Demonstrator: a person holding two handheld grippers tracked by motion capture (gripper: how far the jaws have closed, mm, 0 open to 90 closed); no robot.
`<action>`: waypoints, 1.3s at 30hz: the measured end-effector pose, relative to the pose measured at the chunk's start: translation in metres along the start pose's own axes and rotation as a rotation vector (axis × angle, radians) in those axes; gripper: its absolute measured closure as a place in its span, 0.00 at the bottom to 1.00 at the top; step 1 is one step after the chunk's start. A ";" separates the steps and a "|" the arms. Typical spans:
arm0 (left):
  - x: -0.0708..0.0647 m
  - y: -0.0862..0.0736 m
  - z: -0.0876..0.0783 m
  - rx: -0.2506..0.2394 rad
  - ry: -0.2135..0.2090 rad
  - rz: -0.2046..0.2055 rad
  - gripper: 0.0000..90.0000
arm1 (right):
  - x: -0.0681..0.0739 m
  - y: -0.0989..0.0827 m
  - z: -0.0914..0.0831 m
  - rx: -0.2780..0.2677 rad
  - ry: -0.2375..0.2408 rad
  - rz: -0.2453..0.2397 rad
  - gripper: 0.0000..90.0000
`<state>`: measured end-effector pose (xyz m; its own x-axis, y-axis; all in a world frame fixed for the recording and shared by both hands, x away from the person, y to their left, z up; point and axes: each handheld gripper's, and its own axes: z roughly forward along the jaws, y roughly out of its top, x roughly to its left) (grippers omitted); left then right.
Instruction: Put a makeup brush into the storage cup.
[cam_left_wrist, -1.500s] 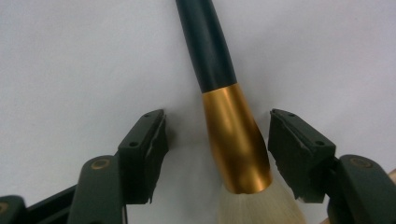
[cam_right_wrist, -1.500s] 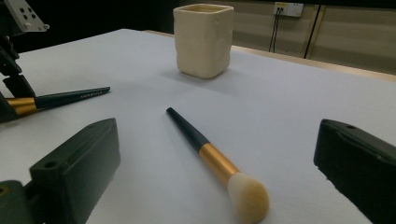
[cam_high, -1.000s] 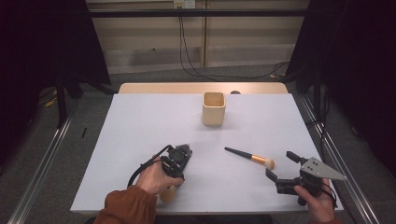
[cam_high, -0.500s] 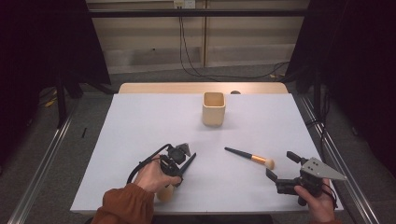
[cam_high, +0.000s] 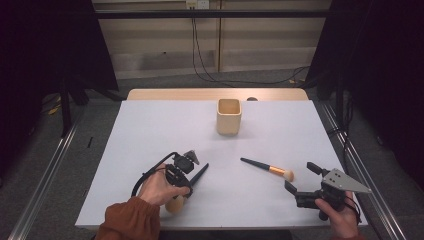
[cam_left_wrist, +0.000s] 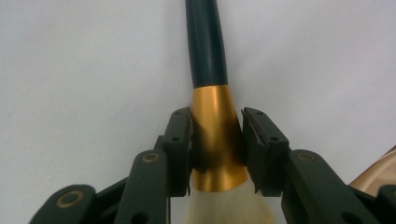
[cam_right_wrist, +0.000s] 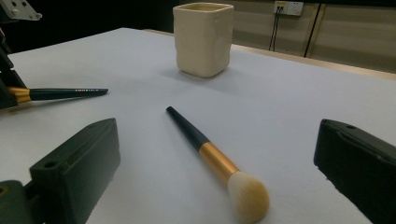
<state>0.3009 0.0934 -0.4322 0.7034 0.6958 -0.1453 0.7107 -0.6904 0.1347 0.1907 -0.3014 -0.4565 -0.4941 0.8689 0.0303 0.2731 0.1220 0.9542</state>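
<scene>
The left gripper is near the front left part of the white table, held in the person's left hand. Its two black jaws are squeezed onto the gold band of a big brush; the left gripper view shows one pad on each side of the band, both touching it. The brush's dark handle points away from the gripper, toward the middle of the table, and its pale fluffy head sits at the bottom, between the jaws. In the high view the handle sticks out low over the table and the round head shows just below the hand. The right gripper is near the front right corner, held in the right hand. Its jaws stand wide apart and hold nothing. A second brush lies flat on the table just in front of those jaws, with its fluffy head nearest the right gripper and its dark handle pointing toward the middle. A cream cup stands upright near the back edge, well apart from both brushes.
</scene>
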 end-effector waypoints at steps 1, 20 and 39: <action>0.000 0.000 0.000 0.000 0.000 0.000 0.71 | 0.000 0.000 0.000 0.000 0.000 0.000 0.00; 0.013 -0.012 -0.020 -0.210 -0.042 -0.041 0.71 | 0.000 0.000 0.000 0.000 0.000 0.000 0.00; 0.017 -0.029 -0.031 -0.509 -0.042 0.016 0.72 | 0.000 0.000 0.000 -0.004 -0.003 0.005 0.00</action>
<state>0.2926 0.1319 -0.4086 0.7209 0.6701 -0.1769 0.6203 -0.5099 0.5961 0.1908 -0.3016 -0.4564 -0.4903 0.8709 0.0339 0.2718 0.1158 0.9554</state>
